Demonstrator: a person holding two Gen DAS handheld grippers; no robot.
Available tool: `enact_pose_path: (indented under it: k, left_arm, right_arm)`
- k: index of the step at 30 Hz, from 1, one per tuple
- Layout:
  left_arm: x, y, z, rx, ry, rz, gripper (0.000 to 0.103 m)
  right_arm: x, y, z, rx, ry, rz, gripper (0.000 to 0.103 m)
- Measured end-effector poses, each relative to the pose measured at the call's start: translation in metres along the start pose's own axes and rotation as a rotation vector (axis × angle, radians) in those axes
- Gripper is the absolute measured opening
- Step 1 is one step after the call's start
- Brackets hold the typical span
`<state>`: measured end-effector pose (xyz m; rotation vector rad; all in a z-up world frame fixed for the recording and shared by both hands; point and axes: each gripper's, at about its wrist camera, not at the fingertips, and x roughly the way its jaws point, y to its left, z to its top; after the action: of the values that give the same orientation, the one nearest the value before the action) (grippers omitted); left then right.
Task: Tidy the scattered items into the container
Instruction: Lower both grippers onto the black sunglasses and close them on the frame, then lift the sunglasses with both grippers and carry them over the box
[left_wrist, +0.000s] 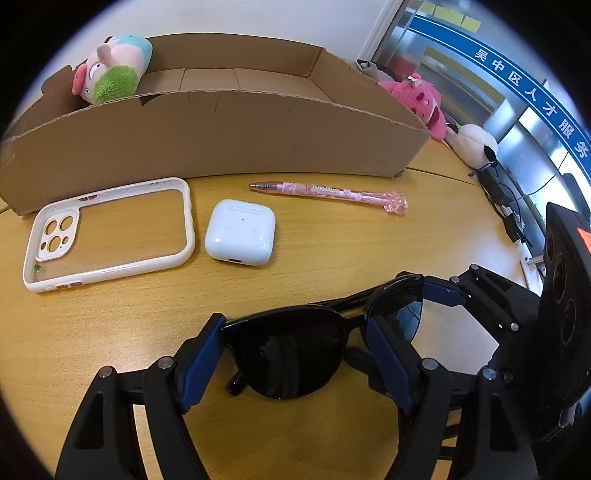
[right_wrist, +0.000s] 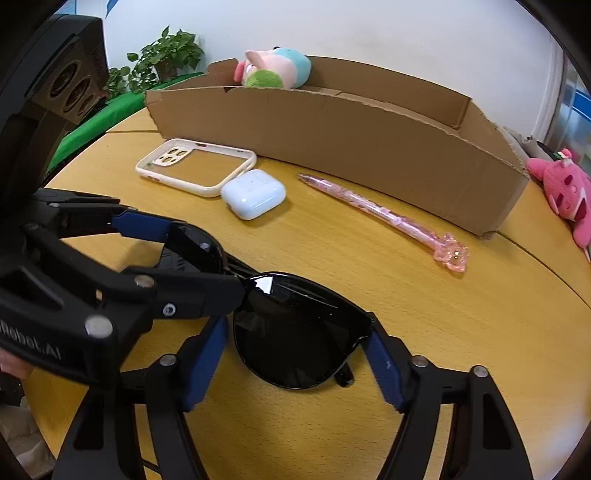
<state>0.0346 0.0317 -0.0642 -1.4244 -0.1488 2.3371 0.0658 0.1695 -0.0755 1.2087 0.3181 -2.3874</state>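
Only the right wrist view shows the potted plant (right_wrist: 166, 55) behind the box (right_wrist: 332, 147).

Setting is reading as an office. A round wooden table (left_wrist: 332, 251) is sitting before a plain white wall (right_wrist: 369, 29). A glass partition (left_wrist: 480, 96) is carrying a blue band with white Chinese lettering (left_wrist: 532, 96) and yellow sticky notes (left_wrist: 450, 14). A potted plant (right_wrist: 166, 55) is standing behind.
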Motion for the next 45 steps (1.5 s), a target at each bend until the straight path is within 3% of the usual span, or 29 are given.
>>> enact_pose_path:
  k: [7, 9, 12, 21, 33, 45]
  left_arm:
    - [-0.001, -0.003, -0.003, 0.04, 0.008, 0.016, 0.076]
    - [-0.001, -0.003, -0.003, 0.049, 0.012, 0.025, 0.068]
    - [-0.001, -0.005, -0.004, 0.083, 0.014, 0.043, 0.067]
    - [-0.009, 0.001, -0.002, 0.054, 0.002, 0.024, 0.066]
    - [-0.05, 0.01, 0.014, 0.057, -0.109, 0.051, 0.066]
    - [-0.124, 0.012, 0.078, 0.151, -0.289, 0.112, 0.066]
  right_arm:
    - [-0.001, -0.001, -0.001, 0.006, -0.01, 0.004, 0.07]
    - [-0.002, -0.001, -0.001, 0.01, -0.011, 0.004, 0.07]
    - [-0.003, -0.006, -0.001, 0.043, -0.016, 0.023, 0.067]
    - [-0.008, 0.0, 0.004, 0.027, -0.03, 0.016, 0.061]
    - [-0.028, 0.017, 0.036, -0.02, -0.127, -0.008, 0.061]
    - [-0.073, 0.024, 0.113, -0.082, -0.3, -0.041, 0.061]
